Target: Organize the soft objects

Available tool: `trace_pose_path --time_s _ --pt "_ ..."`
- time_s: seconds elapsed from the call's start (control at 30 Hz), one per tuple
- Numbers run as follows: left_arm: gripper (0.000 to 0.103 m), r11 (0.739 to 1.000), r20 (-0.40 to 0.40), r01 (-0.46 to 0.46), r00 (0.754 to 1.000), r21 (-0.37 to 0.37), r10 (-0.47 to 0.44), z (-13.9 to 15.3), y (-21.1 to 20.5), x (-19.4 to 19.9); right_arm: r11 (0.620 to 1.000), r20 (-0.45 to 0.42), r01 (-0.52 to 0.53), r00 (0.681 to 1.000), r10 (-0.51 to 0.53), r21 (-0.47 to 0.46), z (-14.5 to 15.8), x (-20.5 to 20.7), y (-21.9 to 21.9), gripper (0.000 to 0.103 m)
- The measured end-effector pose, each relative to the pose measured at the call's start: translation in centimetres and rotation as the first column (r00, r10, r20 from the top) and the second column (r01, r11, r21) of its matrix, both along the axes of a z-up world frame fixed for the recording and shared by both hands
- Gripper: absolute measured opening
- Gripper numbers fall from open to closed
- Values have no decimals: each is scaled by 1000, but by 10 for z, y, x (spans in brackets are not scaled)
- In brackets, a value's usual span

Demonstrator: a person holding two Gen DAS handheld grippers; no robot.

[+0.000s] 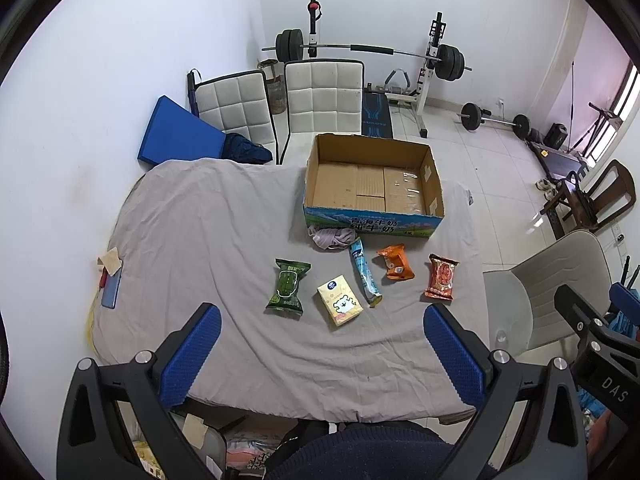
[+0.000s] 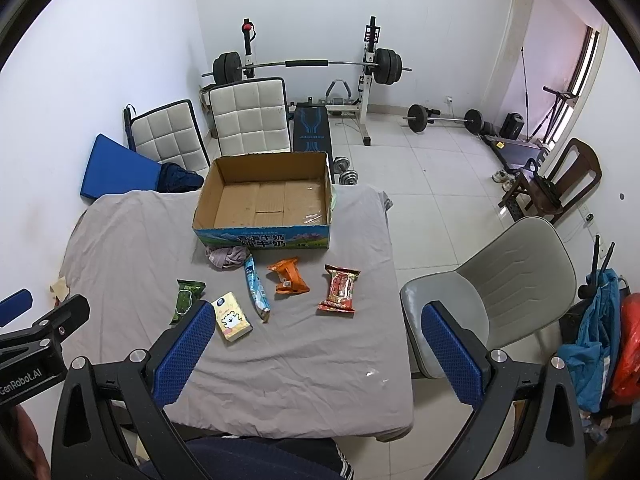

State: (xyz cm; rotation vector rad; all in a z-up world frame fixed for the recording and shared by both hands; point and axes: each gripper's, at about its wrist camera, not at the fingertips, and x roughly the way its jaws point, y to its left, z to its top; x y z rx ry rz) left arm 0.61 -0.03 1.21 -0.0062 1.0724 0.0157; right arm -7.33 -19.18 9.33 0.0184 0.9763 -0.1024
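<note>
On the grey-sheeted table (image 1: 200, 216) (image 2: 132, 240) stands an empty cardboard box (image 1: 374, 182) (image 2: 266, 198). In front of it lie a crumpled pale cloth (image 1: 334, 237) (image 2: 226, 256), a green packet (image 1: 288, 288) (image 2: 186, 300), a yellow tissue pack (image 1: 341, 305) (image 2: 233, 320), a light-blue tube packet (image 1: 364, 272) (image 2: 256, 286), an orange packet (image 1: 395, 267) (image 2: 289, 276) and a red packet (image 1: 442, 277) (image 2: 340, 289). My left gripper (image 1: 320, 356) hangs open above the table's near edge. My right gripper (image 2: 316, 356) is open too, holding nothing.
A blue phone (image 1: 111, 288) and a paper scrap lie at the table's left edge. A grey swivel chair (image 2: 492, 292) stands to the right, two white padded chairs (image 2: 248, 116) behind the table. Weight bench, barbells and a wooden chair fill the room beyond.
</note>
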Motion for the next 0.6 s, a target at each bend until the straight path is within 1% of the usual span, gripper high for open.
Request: trace_pose_path --time_s 0.6 --pt "103 1000 3 3 1000 3 -3 0 0 -2 1000 15 -15 1000 15 -2 5 -1 -3 103"
